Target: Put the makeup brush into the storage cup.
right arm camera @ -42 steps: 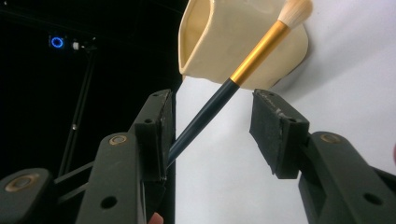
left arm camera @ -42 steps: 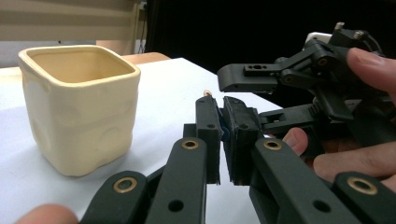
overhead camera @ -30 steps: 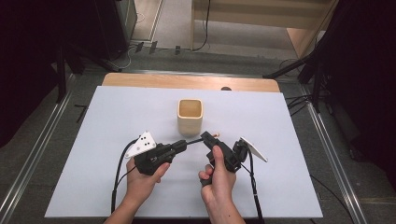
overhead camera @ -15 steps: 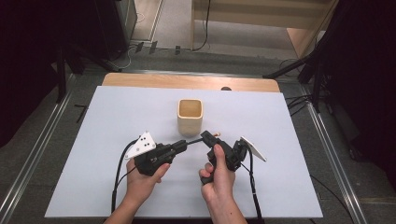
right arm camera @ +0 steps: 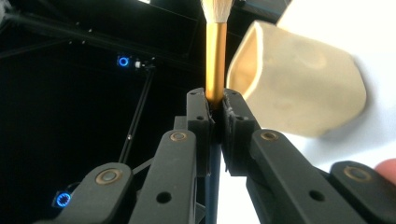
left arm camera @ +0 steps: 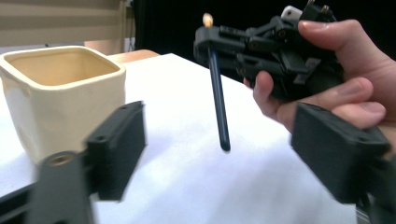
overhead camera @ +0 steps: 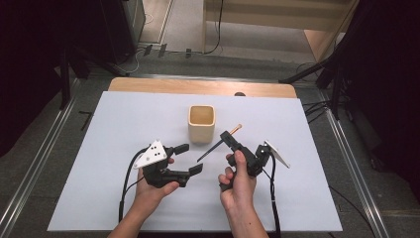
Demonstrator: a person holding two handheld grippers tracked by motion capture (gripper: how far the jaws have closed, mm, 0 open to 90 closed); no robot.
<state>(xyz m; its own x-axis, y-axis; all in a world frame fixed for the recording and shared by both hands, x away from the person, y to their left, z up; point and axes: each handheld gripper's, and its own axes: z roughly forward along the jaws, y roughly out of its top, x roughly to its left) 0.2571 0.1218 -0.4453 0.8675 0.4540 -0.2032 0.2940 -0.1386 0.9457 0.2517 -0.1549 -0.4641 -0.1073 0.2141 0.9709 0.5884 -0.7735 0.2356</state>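
Here, right gripper (overhead camera: 229, 135) clamped on paintbrush (overhead camera: 218, 144); left gripper (overhead camera: 189, 158) jaws apart, empty; brush not yet in cream cup (overhead camera: 201, 124), just left.

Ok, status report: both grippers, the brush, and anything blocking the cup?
Left gripper open, jaws just spread, nothing between them. Right gripper shut on brush, jaws just closed. Cup upright beside the brush, path looks clear.
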